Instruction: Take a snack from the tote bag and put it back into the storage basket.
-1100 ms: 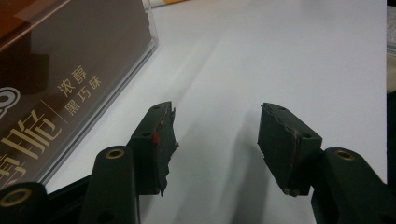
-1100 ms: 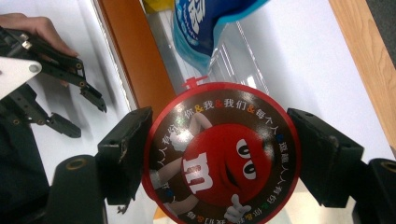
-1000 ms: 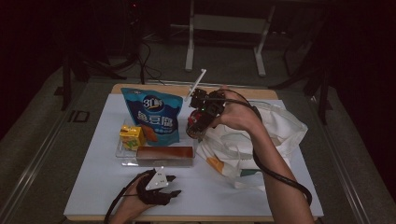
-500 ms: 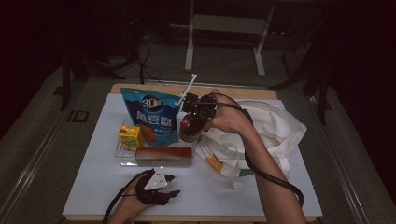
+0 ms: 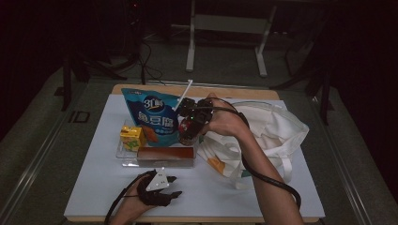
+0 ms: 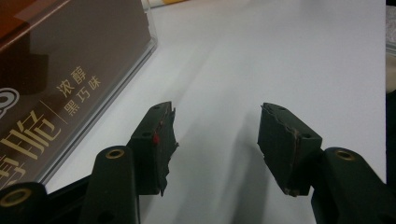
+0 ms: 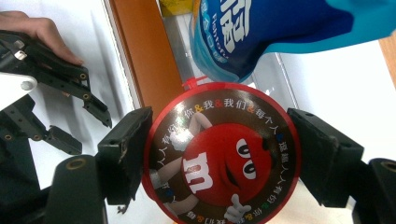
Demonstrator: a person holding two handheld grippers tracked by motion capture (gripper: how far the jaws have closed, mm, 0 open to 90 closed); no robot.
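The round M&M's tin (image 7: 219, 156), red-rimmed with the red candy character on its lid, sits clamped between the two jaws of the right gripper (image 5: 188, 123), which the person's right hand (image 5: 225, 119) holds above the table just right of the blue snack bag (image 5: 155, 118). Compared with a second ago, that gripper and its tin have travelled leftward and a little down, from over the edge of the white tote bag (image 5: 272, 133) to a spot close against the blue snack bag and above the right end of the brown chocolate box (image 5: 165, 154). The left gripper (image 5: 162, 187) has stayed where it was, resting on the white table (image 5: 94, 187) near the front edge, its jaws spread wide with nothing between them; in the left gripper view the chocolate box lies just to its left, not touching. Around the tin, the blue bag stands upright directly beside it, the chocolate box lies below in a clear tray, and a small yellow carton (image 5: 131, 137) sits at the tray's left end. A white straw-like stick (image 5: 184, 93) slants up behind the right gripper. The tote bag lies crumpled on the right side of the table, partly under the person's right forearm.
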